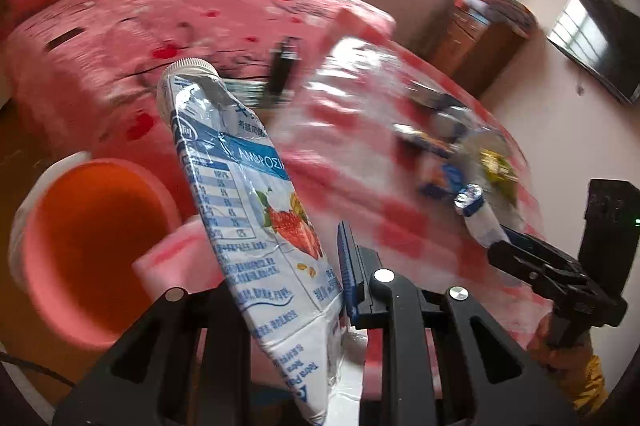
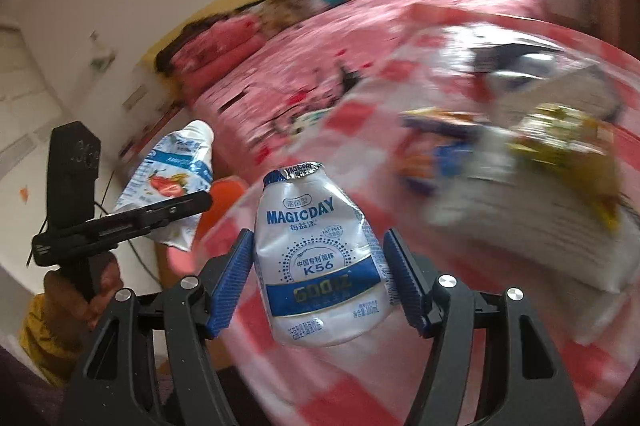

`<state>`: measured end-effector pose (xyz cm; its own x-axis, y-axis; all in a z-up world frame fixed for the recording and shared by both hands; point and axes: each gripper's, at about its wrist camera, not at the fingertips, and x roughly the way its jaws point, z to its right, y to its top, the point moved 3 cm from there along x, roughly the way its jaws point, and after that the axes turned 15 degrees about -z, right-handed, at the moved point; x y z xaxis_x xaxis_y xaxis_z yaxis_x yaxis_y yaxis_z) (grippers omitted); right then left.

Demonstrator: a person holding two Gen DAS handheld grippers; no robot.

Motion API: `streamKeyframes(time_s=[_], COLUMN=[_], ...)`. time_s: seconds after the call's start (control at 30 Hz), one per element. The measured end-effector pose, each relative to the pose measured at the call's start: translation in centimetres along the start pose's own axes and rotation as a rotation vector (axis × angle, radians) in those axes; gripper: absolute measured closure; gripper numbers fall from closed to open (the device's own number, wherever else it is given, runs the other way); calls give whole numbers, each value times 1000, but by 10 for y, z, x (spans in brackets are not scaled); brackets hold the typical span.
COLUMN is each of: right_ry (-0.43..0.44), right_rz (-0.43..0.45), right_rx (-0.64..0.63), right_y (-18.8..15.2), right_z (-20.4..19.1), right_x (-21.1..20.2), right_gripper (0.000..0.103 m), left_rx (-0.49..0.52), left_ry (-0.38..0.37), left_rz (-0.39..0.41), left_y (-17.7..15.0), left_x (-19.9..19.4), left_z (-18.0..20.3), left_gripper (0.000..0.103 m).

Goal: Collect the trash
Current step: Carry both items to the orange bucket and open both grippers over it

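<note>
My left gripper (image 1: 304,290) is shut on a flattened white and blue yogurt carton (image 1: 256,210) with a strawberry picture and a white screw cap, held in the air; the carton also shows in the right wrist view (image 2: 168,182). An orange bin (image 1: 88,250) with a pink rim stands low at the left, just beside the carton. My right gripper (image 2: 320,278) is shut on a small white Magicday drink bottle (image 2: 320,258) with a foil top, held above the table; the bottle also shows in the left wrist view (image 1: 478,214).
A round table with a red and white checked cloth (image 2: 460,366) holds blurred wrappers (image 2: 560,142) and packets (image 1: 444,162). A bed with a pink cover (image 1: 180,6) lies behind. A dark cabinet (image 1: 480,38) and a wall screen (image 1: 596,38) are at the right.
</note>
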<state>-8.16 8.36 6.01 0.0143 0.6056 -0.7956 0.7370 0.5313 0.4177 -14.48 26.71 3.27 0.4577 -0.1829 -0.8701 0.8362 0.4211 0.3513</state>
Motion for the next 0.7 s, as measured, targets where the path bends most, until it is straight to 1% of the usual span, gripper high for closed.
streamKeyframes(time_s=[0.13, 0.23, 0.33, 0.4, 0.5, 0.63, 0.67, 0.7], right_ry=[50, 73, 97, 105, 121, 126, 127, 134], right_rz=[-67, -103, -141, -169, -202, -229, -239, -246], right_rx=[-87, -148, -192, -227, -261, -296, -292, -281], right_y=[24, 41, 51, 62, 68, 78, 82, 85], right_z=[-46, -75, -99, -118, -137, -157, -160, -160], right_x=[35, 60, 86, 108, 134, 163, 173, 181], right_gripper=[36, 36, 36, 36, 36, 34, 27, 23], left_rx=[-88, -158, -220, -244, -282, -325, -337, -341], left_ry=[54, 87, 93, 102, 109, 118, 133, 143], left_rz=[10, 10, -4, -13, -24, -35, -31, -29], left_y=[-4, -8, -13, -15, -18, -21, -21, -23], left_x=[-4, -3, 3, 8, 17, 29, 31, 31], left_z=[-49, -86, -121, -136, -159, -183, -190, -193], left_gripper=[79, 79, 79, 79, 79, 78, 75, 66])
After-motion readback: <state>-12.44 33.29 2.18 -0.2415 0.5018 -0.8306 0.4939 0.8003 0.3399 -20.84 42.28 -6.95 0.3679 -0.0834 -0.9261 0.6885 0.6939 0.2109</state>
